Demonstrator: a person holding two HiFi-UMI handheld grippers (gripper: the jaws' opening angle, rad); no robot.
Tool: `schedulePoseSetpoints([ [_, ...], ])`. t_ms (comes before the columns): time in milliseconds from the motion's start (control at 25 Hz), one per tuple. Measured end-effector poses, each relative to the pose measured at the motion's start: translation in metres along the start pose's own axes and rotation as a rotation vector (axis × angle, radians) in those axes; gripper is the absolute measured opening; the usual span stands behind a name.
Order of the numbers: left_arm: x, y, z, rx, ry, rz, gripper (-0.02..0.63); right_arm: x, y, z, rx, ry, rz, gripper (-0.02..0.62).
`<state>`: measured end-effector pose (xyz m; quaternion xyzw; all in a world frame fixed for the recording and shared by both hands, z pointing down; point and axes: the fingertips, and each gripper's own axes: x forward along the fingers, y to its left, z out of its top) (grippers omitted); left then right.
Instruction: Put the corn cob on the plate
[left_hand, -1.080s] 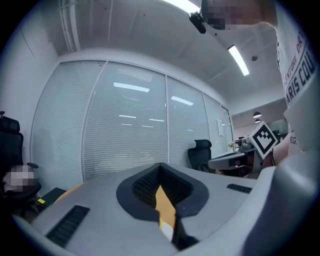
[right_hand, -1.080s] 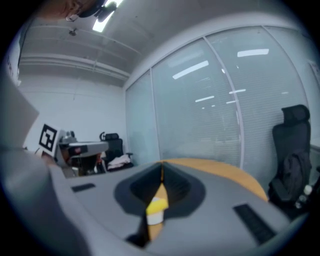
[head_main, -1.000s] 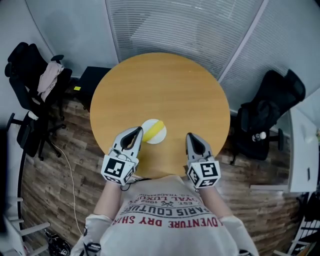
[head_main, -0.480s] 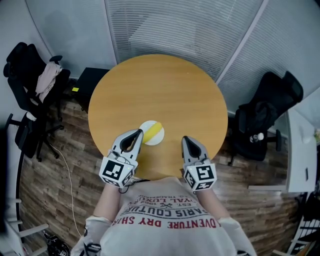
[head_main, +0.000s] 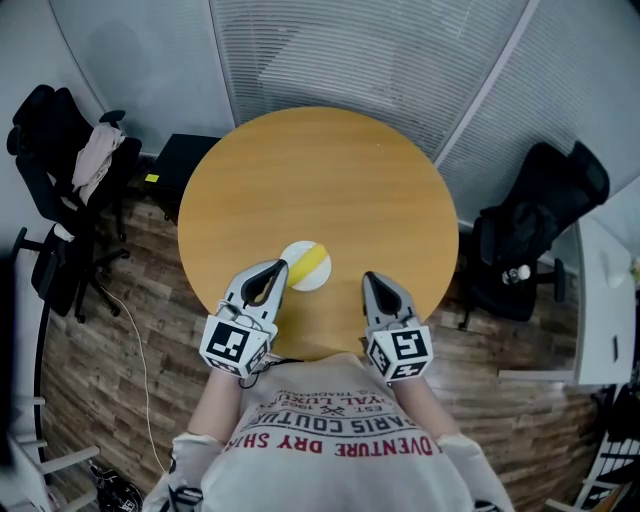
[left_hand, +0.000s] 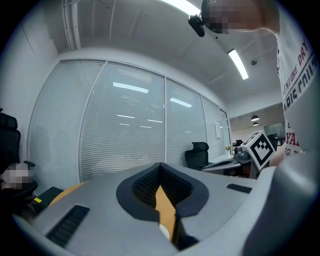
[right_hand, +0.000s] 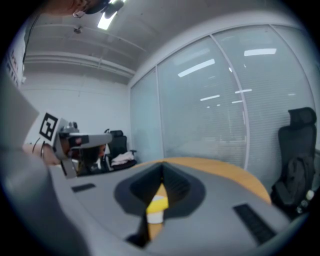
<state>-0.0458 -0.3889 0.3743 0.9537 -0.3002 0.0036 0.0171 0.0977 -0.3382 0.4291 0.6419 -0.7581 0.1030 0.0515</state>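
The yellow corn cob (head_main: 311, 261) lies on a small white plate (head_main: 295, 276) near the front of the round wooden table (head_main: 320, 180). My left gripper (head_main: 277, 266) is shut and empty, its tips just left of the plate's rim. My right gripper (head_main: 368, 279) is also shut and empty, a short way right of the plate. In the right gripper view the corn cob (right_hand: 158, 204) and the plate (right_hand: 154, 218) show through the gap below the closed jaw tips (right_hand: 161, 169). The left gripper view shows its closed jaws (left_hand: 160, 169) and bare tabletop beyond.
Black office chairs stand on the floor at the left (head_main: 60, 190) and the right (head_main: 535, 230) of the table. A black box (head_main: 185, 160) sits on the floor by the table's far left edge. Blinds and glass walls close off the back.
The right gripper has shifted slightly to the left. The left gripper, the corn cob and the plate have not moved.
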Motion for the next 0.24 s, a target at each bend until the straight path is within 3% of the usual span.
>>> schedulePoseSetpoints([
  [240,0.0029,0.0041,-0.0046,-0.005,0.011,0.007,0.032,0.0045,-0.0024,-0.0019,0.012,0.001,0.002,0.029],
])
